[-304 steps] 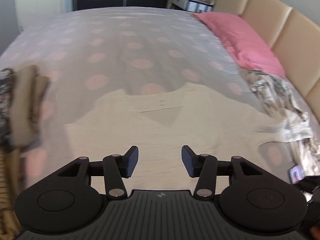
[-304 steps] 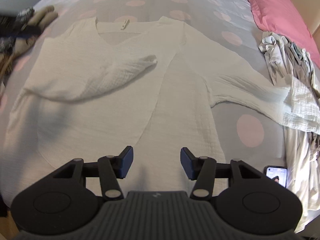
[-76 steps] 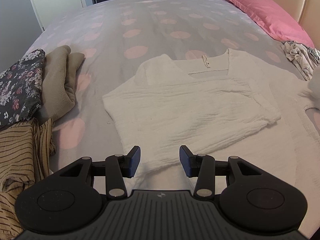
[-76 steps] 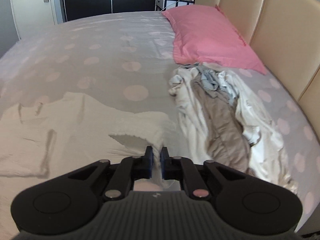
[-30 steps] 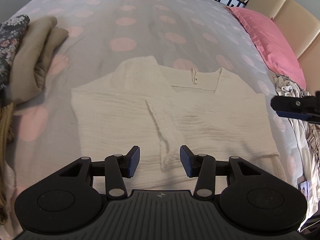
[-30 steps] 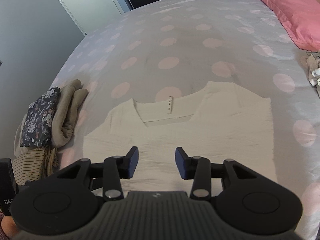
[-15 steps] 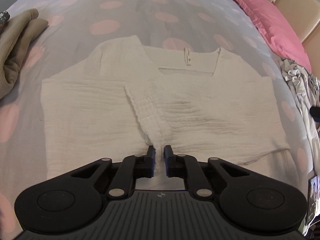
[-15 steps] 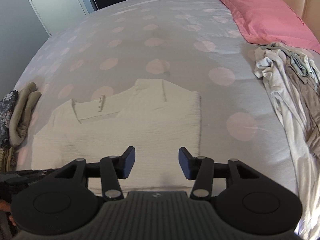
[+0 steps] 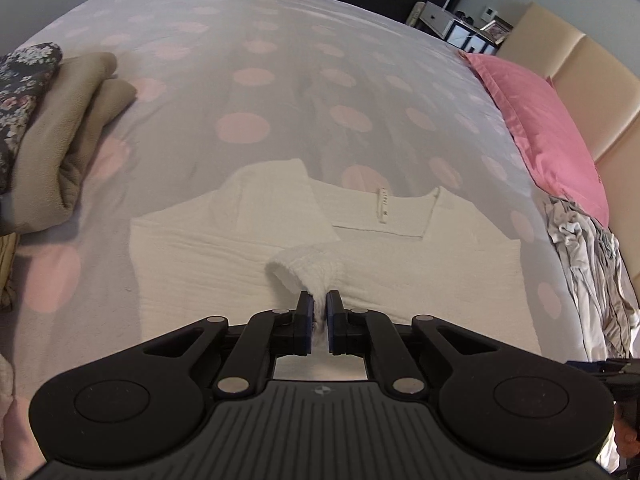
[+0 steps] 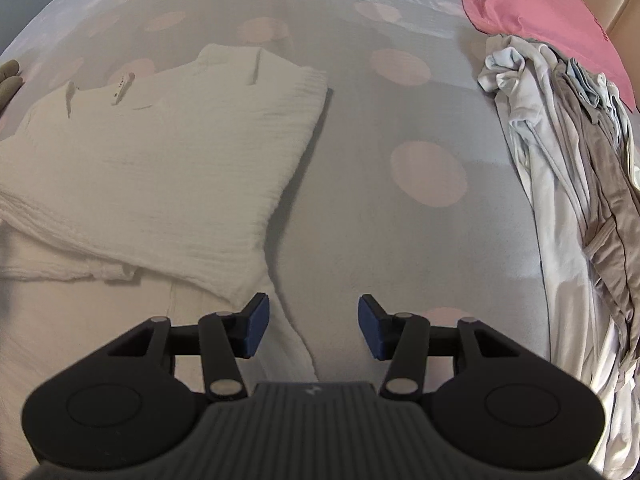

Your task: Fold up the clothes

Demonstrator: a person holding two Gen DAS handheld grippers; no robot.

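Folded garments at far left of the left wrist view: a dark floral piece (image 9: 20, 92) lying on a tan fleece (image 9: 60, 136), both resting on the bedspread (image 9: 280, 60), grey with pink dots. White top (image 9: 224, 256), centre of the bed, neckline and label away from the camera, both sides turned in over the body. Sleeve cuff (image 9: 304, 272), part of that top, raised off the body in a small loop. Left gripper (image 9: 318, 306), fingers pressed together, pinching the cuff. Right gripper (image 10: 310, 320), fingers spread wide, holding nothing, poised above the lower right edge of the white top where cloth meets bare bedspread. Unfolded laundry heap (image 10: 568, 152), pale and taupe cloth, lying along the right side of the bed, apart from the white top. Pink pillow (image 9: 540, 120), far right, set against a beige padded headboard (image 9: 600, 92).
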